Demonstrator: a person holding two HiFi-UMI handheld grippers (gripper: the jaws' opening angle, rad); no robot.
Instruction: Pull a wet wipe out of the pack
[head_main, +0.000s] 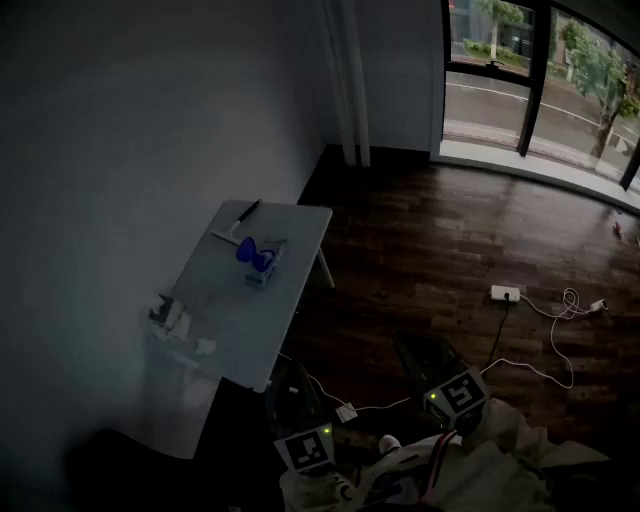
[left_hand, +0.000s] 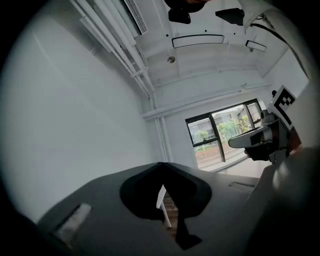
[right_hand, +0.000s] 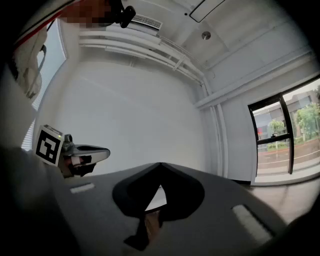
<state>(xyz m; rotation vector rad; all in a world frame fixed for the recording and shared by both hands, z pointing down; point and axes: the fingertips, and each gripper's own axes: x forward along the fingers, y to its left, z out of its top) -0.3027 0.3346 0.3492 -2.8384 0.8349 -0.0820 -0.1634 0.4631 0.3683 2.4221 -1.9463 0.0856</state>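
The wet wipe pack (head_main: 260, 264), pale with a blue top, lies on the white table (head_main: 290, 300) against the left wall. Both grippers are held low and level, well short of the table, with nothing in them. My left gripper (head_main: 290, 385) has its jaws shut, tips meeting (left_hand: 160, 164). My right gripper (head_main: 425, 355) is shut too, tips together (right_hand: 160, 164). Each gripper view shows the other gripper beside it: the right gripper (left_hand: 257, 140), the left gripper (right_hand: 75, 157). A sliver of the white table shows through each pair of jaws; the pack is hidden there.
A dark pen-like item (head_main: 246, 212) lies at the table's far end and crumpled white bits (head_main: 175, 315) at its near left edge. A white bin (head_main: 180, 395) stands under the near corner. A power strip (head_main: 505, 293) and white cables (head_main: 560, 340) lie on the dark wood floor.
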